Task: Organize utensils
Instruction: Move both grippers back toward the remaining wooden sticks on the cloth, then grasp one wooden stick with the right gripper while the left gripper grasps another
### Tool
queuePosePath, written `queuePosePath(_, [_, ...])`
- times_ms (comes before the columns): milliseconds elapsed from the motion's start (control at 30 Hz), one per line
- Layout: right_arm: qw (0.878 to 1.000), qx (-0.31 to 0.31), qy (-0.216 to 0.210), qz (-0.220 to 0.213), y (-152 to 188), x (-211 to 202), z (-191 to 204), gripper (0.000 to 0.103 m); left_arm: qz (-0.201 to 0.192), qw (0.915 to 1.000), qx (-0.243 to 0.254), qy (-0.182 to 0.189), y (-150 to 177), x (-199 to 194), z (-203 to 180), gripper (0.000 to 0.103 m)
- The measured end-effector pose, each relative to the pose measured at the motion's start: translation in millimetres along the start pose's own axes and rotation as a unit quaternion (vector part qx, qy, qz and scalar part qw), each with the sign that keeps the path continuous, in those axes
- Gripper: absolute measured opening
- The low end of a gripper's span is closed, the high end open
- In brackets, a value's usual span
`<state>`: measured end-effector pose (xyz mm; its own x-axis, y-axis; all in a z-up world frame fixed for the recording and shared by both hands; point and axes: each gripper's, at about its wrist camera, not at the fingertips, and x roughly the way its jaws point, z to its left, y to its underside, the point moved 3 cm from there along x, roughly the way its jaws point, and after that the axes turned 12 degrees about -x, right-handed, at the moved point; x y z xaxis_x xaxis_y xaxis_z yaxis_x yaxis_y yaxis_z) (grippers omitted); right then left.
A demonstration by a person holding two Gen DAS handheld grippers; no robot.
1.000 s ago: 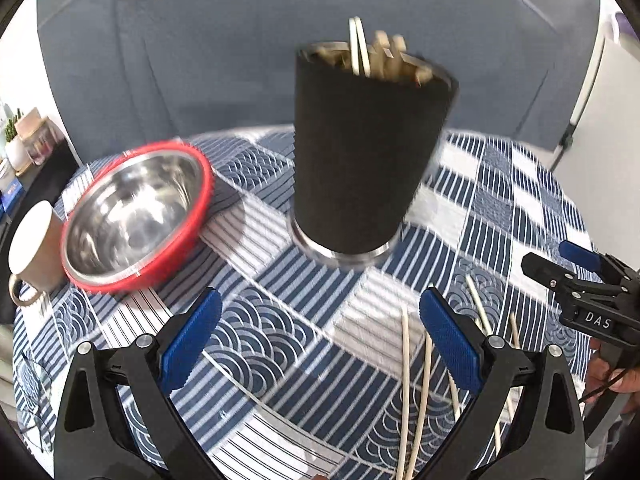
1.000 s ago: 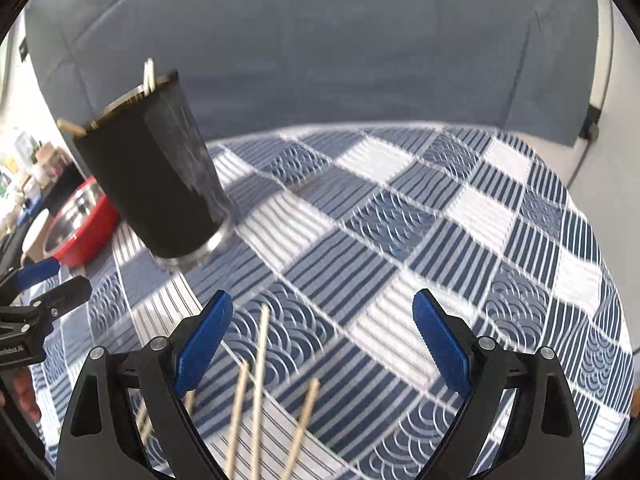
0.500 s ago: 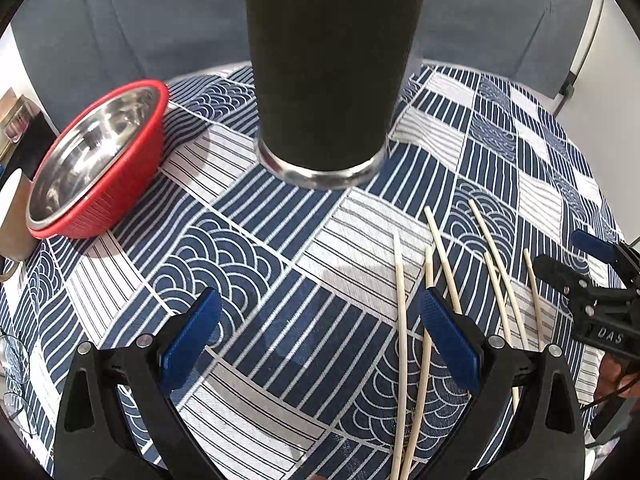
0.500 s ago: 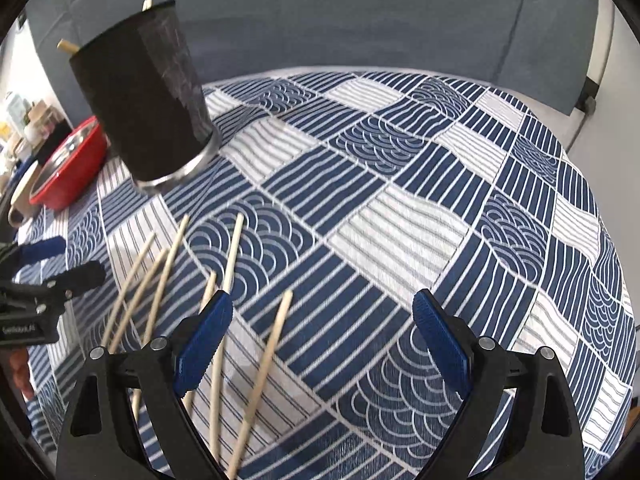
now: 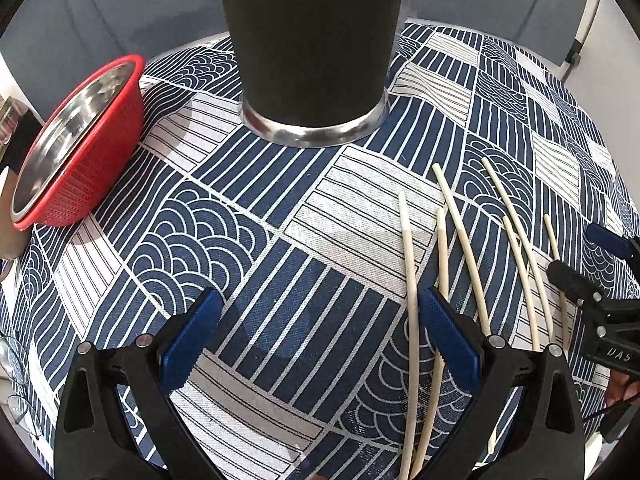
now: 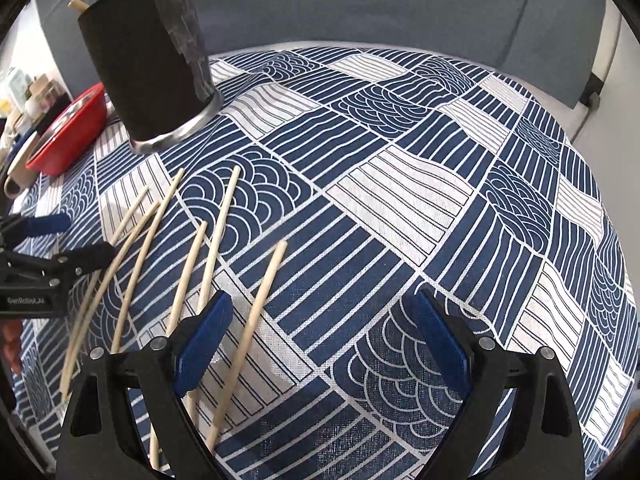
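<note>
Holder [image 5: 312, 40] top cut off ahead of left gripper [image 5: 320, 336]. Both jaws wide apart, empty; chopsticks [image 6: 256, 312] under right gripper [image 6: 324, 336] left finger.

black holder [image 5: 312, 40], red colander [image 5: 86, 156], navy-patterned tablecloth [image 5: 248, 240]

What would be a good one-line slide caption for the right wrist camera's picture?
Open right gripper hovers over loose wooden chopsticks on a patterned tablecloth, black holder behind.
</note>
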<state>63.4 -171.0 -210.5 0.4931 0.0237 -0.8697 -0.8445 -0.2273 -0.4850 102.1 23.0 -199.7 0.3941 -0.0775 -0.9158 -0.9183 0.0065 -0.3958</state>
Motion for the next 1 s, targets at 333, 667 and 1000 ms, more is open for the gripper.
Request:
queuePosePath(333, [1.0, 0.005, 0.0, 0.024, -1, 3, -4, 0.091, 0.013, 0.9998, 0.012, -0.003, -3, 4, -1, 0.099])
queuePosePath(667, [0.997, -0.037, -0.023, 0.057, -7, -10, 8, 0.033, 0.03, 0.999, 0.032, 0.003, 2, -6, 7, 0.076])
queuePosePath(1000, [0.997, -0.037, -0.022, 0.071, -1, -14, -2, 0.01, 0.042, 0.9985, 0.035, 0.01, 6, -17, 33, 0.036])
